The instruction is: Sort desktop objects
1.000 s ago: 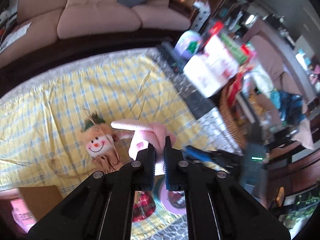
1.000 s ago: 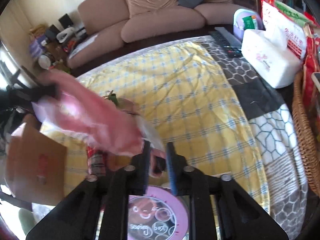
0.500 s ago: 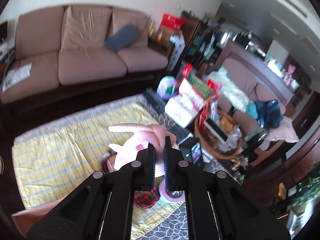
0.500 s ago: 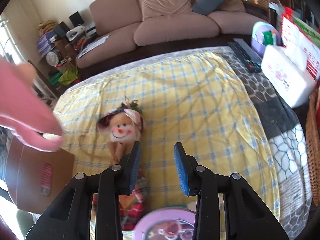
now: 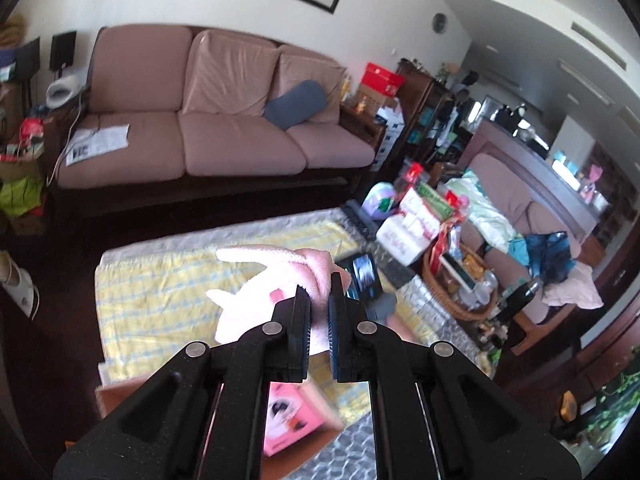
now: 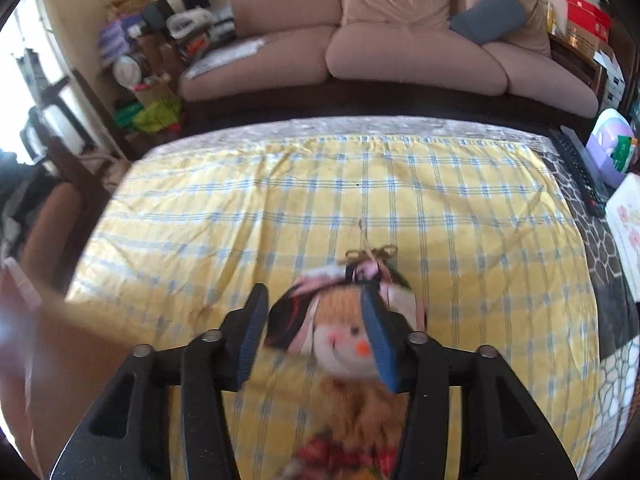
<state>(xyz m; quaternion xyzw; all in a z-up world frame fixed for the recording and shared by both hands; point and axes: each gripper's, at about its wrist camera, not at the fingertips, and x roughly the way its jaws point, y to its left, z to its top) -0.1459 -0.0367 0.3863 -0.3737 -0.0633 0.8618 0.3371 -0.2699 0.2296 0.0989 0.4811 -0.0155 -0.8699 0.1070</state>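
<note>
Covering most of the low table, the yellow checked cloth [image 6: 360,184] serves as the landmark for everything else. Off its left edge in the right wrist view sits a brown cardboard box [image 6: 60,368], blurred and only partly seen; in the left wrist view the same box [image 5: 312,440] lies at the cloth's near edge, with a pink package [image 5: 292,412] inside it. Above that box, held up off the cloth, hangs a pink plush toy [image 5: 276,276] with long floppy ears, and the left gripper [image 5: 319,300] is pinched tight on a fold of it, its two black fingers nearly meeting. Just past the plush, over the cloth's right part, a dark phone-like screen [image 5: 362,274] is in view, and what carries it is hidden. On the middle of the cloth, toward its near side, lies a scarecrow doll [image 6: 344,336] with an orange nose, straw-coloured hair and a patchwork hat, face up, its hat pointing toward the sofa [image 6: 400,32] beyond the cloth's far edge. The right gripper [image 6: 316,320] hangs over the doll's head with its jaws spreading apart; the head shows between the blue-padded fingers [image 6: 378,332], but the pads do not press on it. At the cloth's right edge a grey patterned mat [image 6: 604,248] carries a black remote control [image 6: 580,168], a lilac tub [image 6: 612,148] and a white tissue pack [image 6: 628,232].
</note>
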